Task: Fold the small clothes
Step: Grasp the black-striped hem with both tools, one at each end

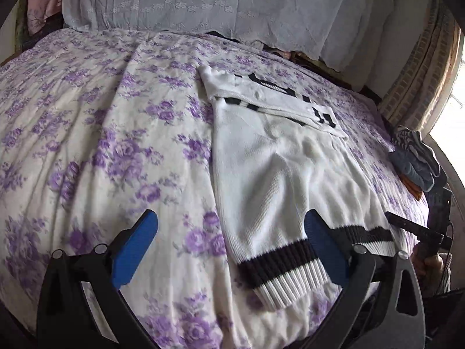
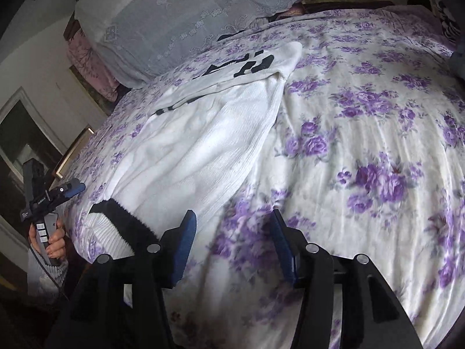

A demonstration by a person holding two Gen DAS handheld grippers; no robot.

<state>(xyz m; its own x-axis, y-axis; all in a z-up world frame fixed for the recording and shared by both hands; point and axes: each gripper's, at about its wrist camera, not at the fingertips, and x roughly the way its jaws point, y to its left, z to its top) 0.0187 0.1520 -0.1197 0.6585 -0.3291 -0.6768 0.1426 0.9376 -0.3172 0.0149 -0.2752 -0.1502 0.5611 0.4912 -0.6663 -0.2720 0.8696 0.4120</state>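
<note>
A white knitted sweater with black-striped ribbed cuffs [image 1: 279,157] lies partly folded on the purple-flowered white bedspread [image 1: 87,133], its upper part turned over and showing black lettering. The left gripper [image 1: 231,247] hangs over the near cuff, blue-padded fingers [image 1: 136,250] spread wide, nothing between them. The right gripper [image 2: 234,247] sits beside the sweater's edge, fingers apart over bare bedspread, gripping nothing.

White knit sweater [image 1: 279,171] w/ black stripes at the ribbed hem and black lettering up top. Bedspread [image 1: 87,133] is cream w/ purple roses; pillow cover [image 1: 232,3] pale grey-white w/ lace flowers. Both hand-held grippers black w/ blue pads [image 1: 136,247].
</note>
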